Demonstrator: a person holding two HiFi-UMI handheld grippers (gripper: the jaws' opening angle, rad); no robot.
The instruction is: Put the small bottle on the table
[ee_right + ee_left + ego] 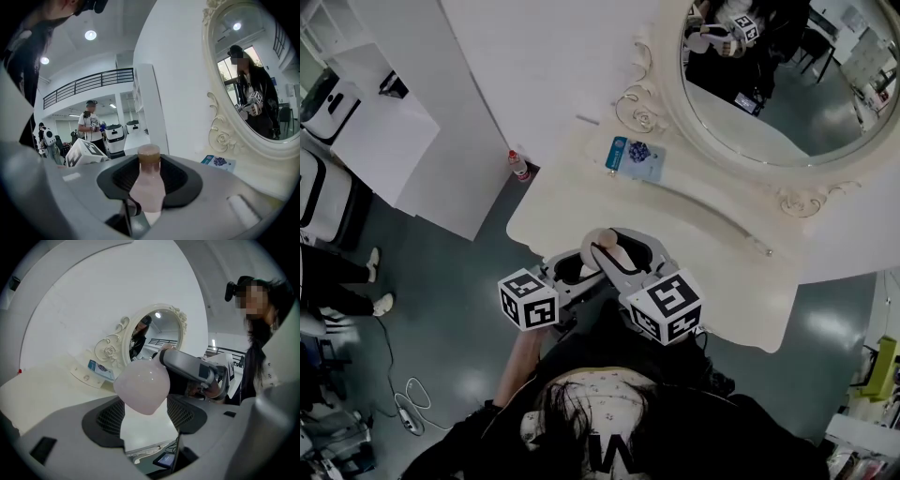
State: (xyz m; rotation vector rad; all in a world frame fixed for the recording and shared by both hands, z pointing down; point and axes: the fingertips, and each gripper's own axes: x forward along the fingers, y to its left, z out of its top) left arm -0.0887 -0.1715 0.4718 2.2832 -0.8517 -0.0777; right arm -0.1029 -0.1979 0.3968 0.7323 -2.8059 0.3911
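Carry step, bottle not yet down: your right gripper point(150, 180) pinches the small bottle point(142, 386) by its body. The brown cap points out along the jaws, and the bottle hangs in the air over the near edge of the table point(581, 183). Your left gripper point(143, 420) has its jaws spread wide and holds nothing; the bottle's rounded base sits just ahead of them, seemingly not touching. Next move, as I judge it: carry the bottle over bare tabletop short of the blue card point(635, 157), bring it base-down, lower until it rests, then part the right jaws.
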